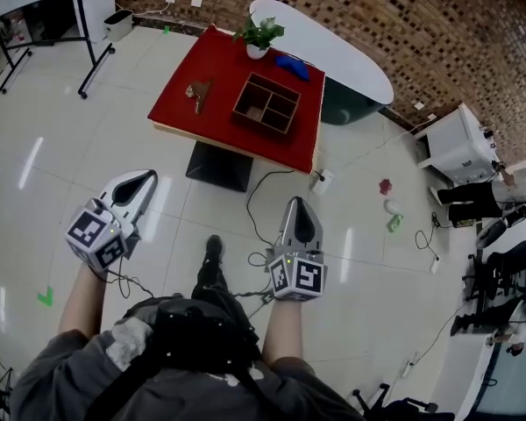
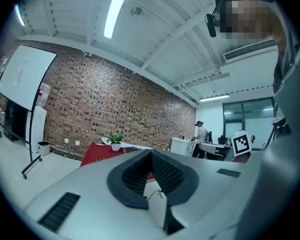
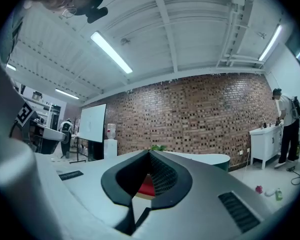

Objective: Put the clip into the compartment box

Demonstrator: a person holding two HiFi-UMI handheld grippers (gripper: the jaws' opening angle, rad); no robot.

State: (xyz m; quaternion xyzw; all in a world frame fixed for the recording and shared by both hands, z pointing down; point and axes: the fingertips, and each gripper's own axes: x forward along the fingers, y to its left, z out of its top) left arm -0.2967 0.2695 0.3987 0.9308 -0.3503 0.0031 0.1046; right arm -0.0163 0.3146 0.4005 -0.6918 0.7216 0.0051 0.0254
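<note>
Far ahead stands a red table (image 1: 212, 117) with a dark wooden compartment box (image 1: 266, 104) on it. A small brownish clip (image 1: 198, 92) lies on the table to the left of the box. Both grippers hang close to my body over the floor, well short of the table. My left gripper (image 1: 145, 181) is shut with nothing between its jaws, its tip (image 2: 150, 154) pointing toward the table (image 2: 97, 153). My right gripper (image 1: 298, 207) is likewise shut and holds nothing (image 3: 150, 154); a patch of the red table (image 3: 147, 186) shows through its jaw hollow.
A potted plant (image 1: 259, 38) and a blue object (image 1: 292, 66) sit at the table's far edge. Behind it is a white oval table (image 1: 333, 51). A whiteboard stand (image 1: 88, 33) is at the left, a white cabinet (image 1: 460, 143) and a person (image 1: 482, 200) at the right. Cables (image 1: 256, 209) cross the floor.
</note>
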